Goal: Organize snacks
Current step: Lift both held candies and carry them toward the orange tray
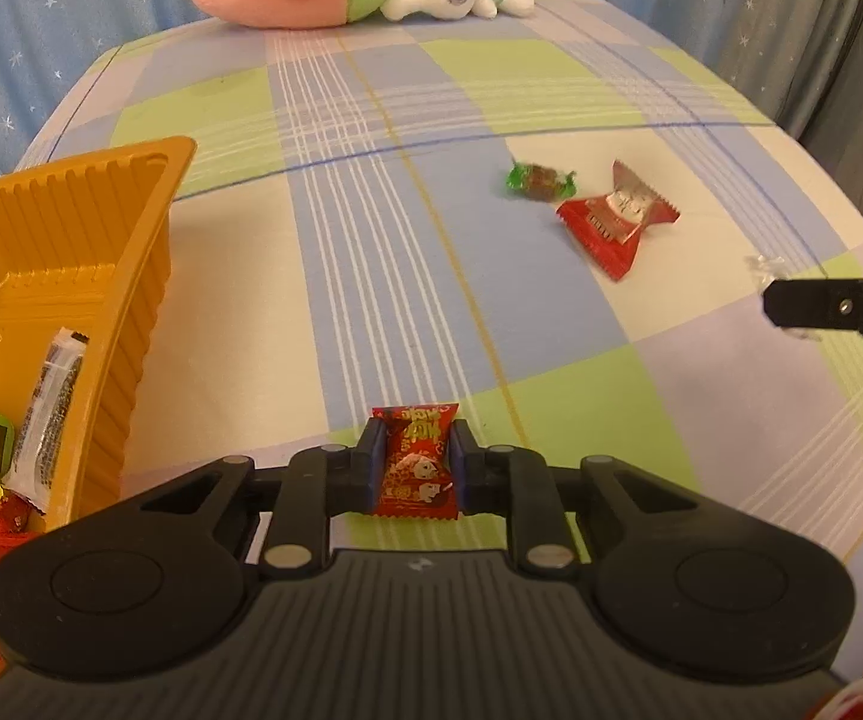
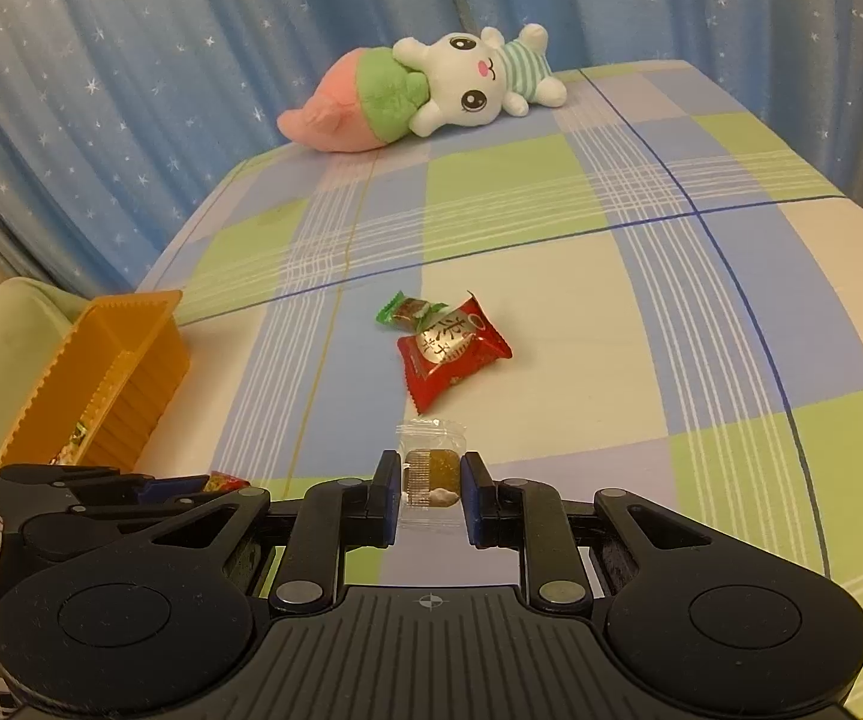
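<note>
My left gripper (image 1: 413,450) is shut on a small red candy packet (image 1: 414,463), its pads pressing both sides just above the checked cloth. The orange ridged tray (image 1: 131,252) stands to its left with several wrapped snacks inside. My right gripper (image 2: 431,474) is shut on a clear-wrapped amber candy (image 2: 431,471). It also shows as a dark finger (image 1: 815,303) at the right edge of the left wrist view. A green-wrapped candy (image 2: 410,311) and a larger red packet (image 2: 452,354) lie together mid-table, ahead of both grippers. The left gripper (image 2: 191,483) appears low left in the right wrist view, beside the tray (image 2: 125,354).
A plush rabbit with a pink and green body (image 2: 425,93) lies at the far edge of the table. Blue star-patterned curtains (image 2: 131,90) hang behind. The checked cloth (image 2: 611,312) covers the whole table, which drops off at the right.
</note>
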`<state>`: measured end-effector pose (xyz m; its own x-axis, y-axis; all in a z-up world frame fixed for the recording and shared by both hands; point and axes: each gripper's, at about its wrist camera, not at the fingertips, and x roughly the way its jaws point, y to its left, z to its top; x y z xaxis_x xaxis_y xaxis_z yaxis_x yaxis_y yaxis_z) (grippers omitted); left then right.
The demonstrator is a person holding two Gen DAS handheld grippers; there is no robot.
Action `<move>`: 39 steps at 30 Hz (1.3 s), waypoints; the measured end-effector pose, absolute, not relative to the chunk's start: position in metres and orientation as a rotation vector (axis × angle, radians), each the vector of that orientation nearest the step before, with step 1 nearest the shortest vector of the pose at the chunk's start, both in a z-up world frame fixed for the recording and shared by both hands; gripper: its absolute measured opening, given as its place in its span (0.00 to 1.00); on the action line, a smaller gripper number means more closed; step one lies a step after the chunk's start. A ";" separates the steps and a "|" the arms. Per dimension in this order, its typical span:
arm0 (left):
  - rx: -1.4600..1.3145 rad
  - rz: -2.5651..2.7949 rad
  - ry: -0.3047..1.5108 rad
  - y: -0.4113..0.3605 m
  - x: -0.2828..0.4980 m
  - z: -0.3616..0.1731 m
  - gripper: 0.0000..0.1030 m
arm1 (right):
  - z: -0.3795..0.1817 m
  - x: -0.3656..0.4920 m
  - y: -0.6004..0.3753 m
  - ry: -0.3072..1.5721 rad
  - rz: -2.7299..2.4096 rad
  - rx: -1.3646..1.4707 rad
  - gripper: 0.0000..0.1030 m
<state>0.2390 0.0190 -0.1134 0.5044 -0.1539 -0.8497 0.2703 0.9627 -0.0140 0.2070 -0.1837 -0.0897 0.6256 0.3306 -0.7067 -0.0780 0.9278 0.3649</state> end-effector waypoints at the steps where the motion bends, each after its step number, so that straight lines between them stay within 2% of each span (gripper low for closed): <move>1: 0.123 -0.259 1.003 0.019 0.238 -0.110 0.19 | -0.089 0.207 -0.183 0.867 0.239 0.313 0.21; 17: 0.039 -0.299 0.876 0.047 0.198 -0.039 0.19 | -0.066 0.190 -0.140 0.852 0.308 0.311 0.21; 39: -0.024 -0.137 0.788 0.190 0.170 0.001 0.19 | -0.036 0.192 0.015 0.810 0.552 0.274 0.21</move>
